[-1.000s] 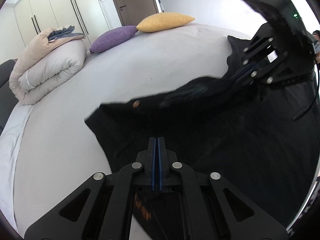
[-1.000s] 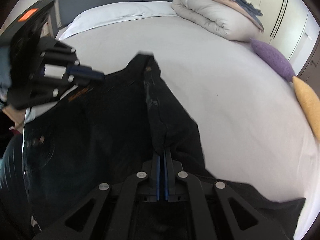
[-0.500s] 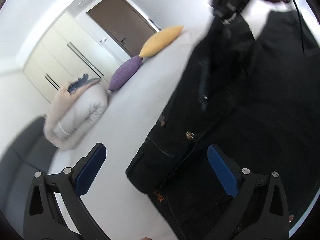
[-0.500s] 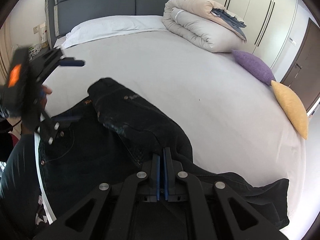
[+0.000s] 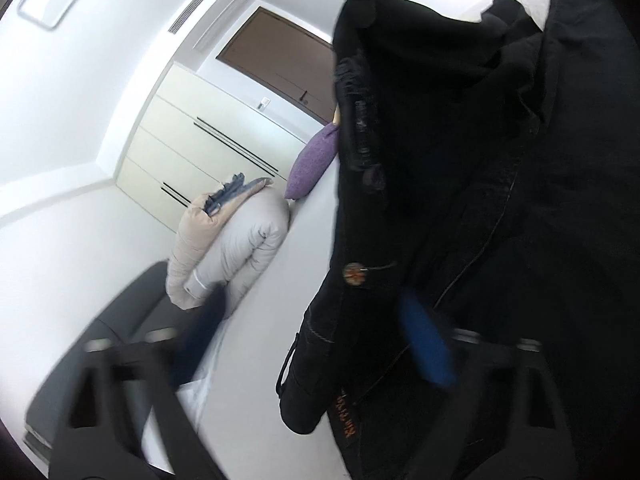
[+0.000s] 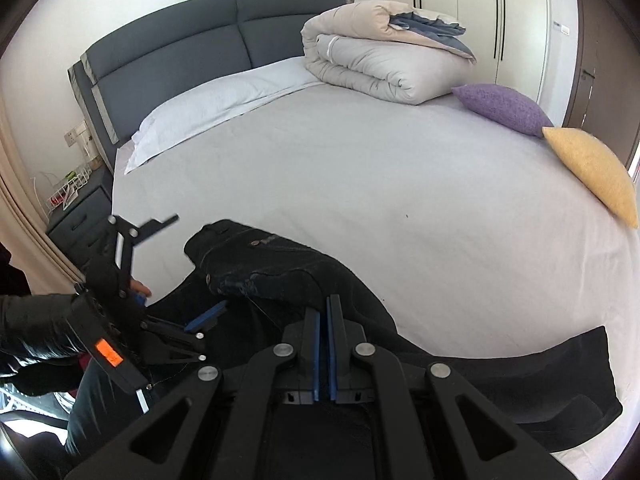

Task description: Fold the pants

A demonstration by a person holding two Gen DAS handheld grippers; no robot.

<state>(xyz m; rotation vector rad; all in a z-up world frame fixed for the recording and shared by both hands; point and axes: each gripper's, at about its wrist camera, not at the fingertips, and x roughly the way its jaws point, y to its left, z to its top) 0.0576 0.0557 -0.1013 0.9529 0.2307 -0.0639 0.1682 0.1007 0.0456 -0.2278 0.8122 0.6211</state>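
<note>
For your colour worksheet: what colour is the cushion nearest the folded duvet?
Purple cushion, clearest in the right wrist view.

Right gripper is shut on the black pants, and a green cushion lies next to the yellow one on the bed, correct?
Not quite: in the right wrist view the cushion beside the yellow cushion is purple, not green. The right gripper is shut on the black pants on the bed.
</note>
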